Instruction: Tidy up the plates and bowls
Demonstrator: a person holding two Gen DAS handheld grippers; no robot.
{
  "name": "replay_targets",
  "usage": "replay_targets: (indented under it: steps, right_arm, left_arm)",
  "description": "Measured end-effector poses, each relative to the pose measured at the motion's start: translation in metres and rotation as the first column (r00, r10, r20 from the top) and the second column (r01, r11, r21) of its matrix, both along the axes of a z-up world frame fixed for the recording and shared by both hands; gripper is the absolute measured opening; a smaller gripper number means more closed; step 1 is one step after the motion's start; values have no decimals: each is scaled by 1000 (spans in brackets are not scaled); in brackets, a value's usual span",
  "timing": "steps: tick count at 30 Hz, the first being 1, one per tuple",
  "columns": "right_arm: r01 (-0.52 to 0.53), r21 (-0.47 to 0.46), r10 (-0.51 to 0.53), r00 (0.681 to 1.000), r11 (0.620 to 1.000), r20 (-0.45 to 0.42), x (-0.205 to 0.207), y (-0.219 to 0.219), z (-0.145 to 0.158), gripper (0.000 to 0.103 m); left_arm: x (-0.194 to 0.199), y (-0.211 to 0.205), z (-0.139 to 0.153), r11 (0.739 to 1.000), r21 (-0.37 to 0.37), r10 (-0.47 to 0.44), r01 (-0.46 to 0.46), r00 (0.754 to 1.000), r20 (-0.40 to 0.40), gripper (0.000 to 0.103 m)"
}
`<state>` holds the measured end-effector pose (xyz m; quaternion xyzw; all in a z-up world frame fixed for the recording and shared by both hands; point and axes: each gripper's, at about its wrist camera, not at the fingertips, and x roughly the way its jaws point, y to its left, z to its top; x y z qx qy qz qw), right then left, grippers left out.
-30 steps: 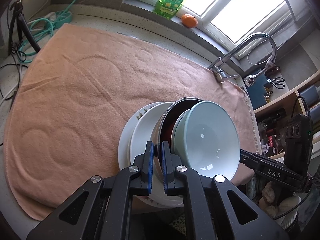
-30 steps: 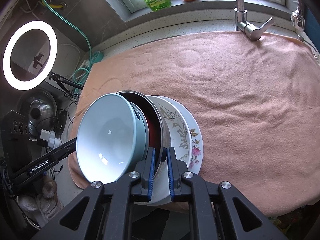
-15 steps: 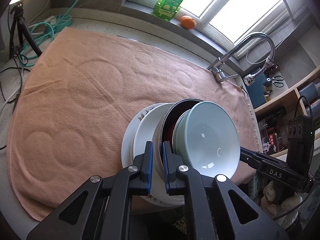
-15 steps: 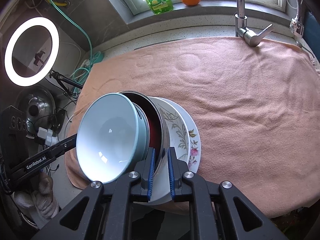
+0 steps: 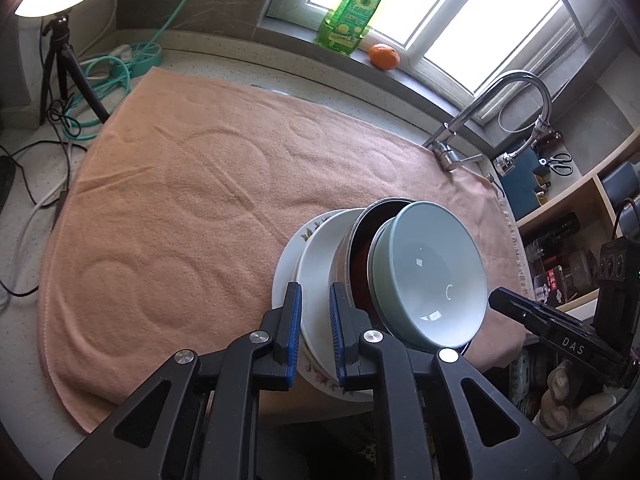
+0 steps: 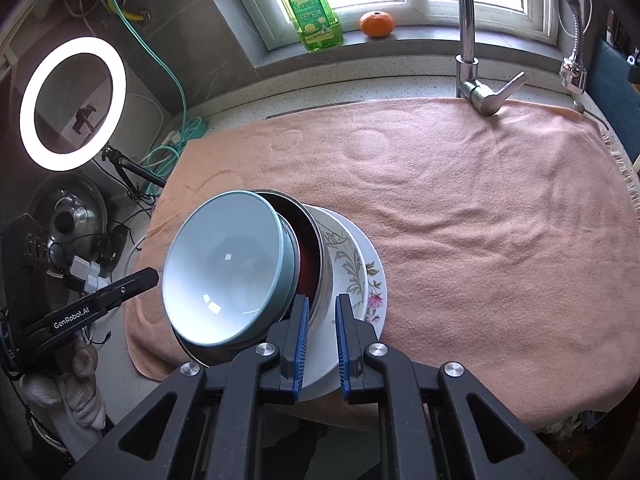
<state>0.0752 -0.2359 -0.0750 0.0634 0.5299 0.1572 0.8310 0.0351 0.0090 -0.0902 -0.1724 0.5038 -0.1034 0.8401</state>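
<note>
A tilted stack sits at the near edge of the peach towel (image 5: 200, 200). From the bottom it is a floral plate (image 5: 286, 272), a white deep plate (image 5: 320, 264), a steel bowl (image 5: 360, 236) with a red inside, and a pale blue bowl (image 5: 432, 276). My left gripper (image 5: 316, 320) straddles the white plate's rim. Its jaws are opening and the pads stand slightly off the rim. From the other side my right gripper (image 6: 322, 320) is shut on the wall of the steel bowl (image 6: 318, 264). One pad is inside, beside the blue bowl (image 6: 228, 272).
A faucet (image 6: 466, 40) rises at the towel's far edge. A green bottle (image 6: 312, 8) and an orange (image 6: 376, 24) stand on the sill. A ring light (image 6: 72, 104), its tripod and cables crowd the left. Shelves (image 5: 580, 208) stand at the right. A gloved hand (image 6: 72, 384) holds the left gripper.
The left gripper's pads stand a little wider apart around the white rim than before. The right gripper keeps its grip, and the towel looks slightly farther below it.
</note>
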Motion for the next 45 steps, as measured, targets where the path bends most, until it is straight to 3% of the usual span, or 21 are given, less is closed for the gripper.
replay_targets:
  steps: [10, 13, 16, 19, 22, 25, 28, 45]
  right_arm:
    - [5, -49, 1, 994, 999, 112, -29, 8, 19, 19]
    - [11, -57, -3, 989, 998, 146, -38, 9, 25, 27]
    - [21, -53, -12, 985, 998, 172, -45, 9, 31, 38]
    - [31, -58, -19, 981, 998, 194, -51, 9, 35, 42]
    - [43, -76, -26, 975, 996, 219, -61, 10, 36, 43]
    - [54, -77, -35, 973, 996, 227, -69, 9, 35, 46]
    - [65, -58, -49, 969, 996, 242, -76, 7, 38, 57]
    - [70, -77, -44, 954, 995, 296, -75, 12, 51, 58]
  left_arm:
    - [-24, -19, 22, 996, 74, -49, 44, 996, 75, 14]
    - [-32, -24, 30, 994, 98, -63, 52, 992, 106, 26]
    - [-40, -31, 38, 991, 121, -80, 63, 988, 134, 29]
    - [-47, -37, 45, 984, 168, -92, 63, 981, 170, 44]
    - [-56, -43, 52, 977, 208, -93, 49, 974, 207, 48]
    - [-64, -48, 55, 972, 230, -103, 50, 968, 227, 67]
    - [-70, -52, 58, 967, 251, -113, 49, 963, 244, 69]
    - [-66, -56, 63, 970, 240, -102, 41, 964, 245, 72]
